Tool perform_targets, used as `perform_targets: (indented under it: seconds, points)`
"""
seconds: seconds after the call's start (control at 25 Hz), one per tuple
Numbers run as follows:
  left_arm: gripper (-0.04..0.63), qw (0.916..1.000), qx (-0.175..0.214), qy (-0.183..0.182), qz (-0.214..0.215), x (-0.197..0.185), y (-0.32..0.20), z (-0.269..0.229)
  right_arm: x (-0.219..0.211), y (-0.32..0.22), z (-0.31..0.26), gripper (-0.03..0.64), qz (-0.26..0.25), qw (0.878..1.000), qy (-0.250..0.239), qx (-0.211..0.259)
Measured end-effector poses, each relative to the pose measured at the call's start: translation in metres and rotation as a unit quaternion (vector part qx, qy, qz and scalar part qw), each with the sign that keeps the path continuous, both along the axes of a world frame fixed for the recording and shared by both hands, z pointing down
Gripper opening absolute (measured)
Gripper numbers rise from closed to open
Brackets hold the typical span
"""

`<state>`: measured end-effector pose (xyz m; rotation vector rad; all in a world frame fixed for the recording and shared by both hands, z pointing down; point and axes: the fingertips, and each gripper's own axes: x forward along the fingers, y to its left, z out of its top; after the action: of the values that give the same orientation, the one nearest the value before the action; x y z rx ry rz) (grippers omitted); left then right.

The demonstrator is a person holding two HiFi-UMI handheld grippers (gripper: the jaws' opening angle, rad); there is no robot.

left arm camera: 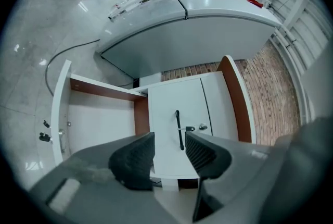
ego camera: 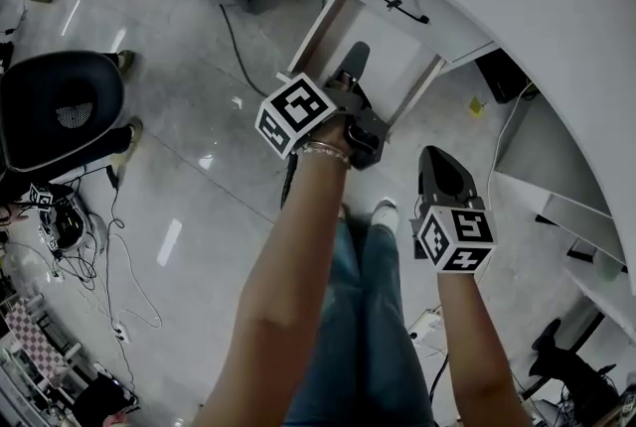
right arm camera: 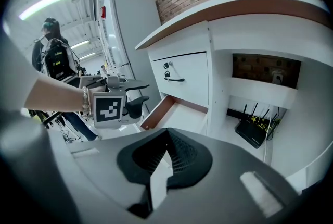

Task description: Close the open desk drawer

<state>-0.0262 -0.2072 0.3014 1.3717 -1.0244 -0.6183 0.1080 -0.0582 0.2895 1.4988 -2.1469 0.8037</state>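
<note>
Left gripper view showed your left gripper spread, empty, over the drawer jutting from the desk's front edge; right gripper pressed together. Pushing squarely on its front looked wisest.

Through my head view, the left gripper is dark grey moulded plastic and carries a white cube printed with black square markers. Just behind that cube, a thin silvery bracelet rings the wrist of a bare arm. Below the cube I see blue jeans and a white shoe. Right of it, the right gripper wears a matching second cube. The pads are black and ribbed.
</note>
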Motion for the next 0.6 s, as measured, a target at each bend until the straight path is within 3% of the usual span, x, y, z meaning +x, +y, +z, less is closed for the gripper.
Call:
perform_targets:
  seconds: [0.6]
  points:
    - [0.178,0.9986,-0.03,0.017,-0.039,-0.056,0.056,0.041,-0.034,0.02,0.027,0.0,-0.038,0.999,0.007,-0.016]
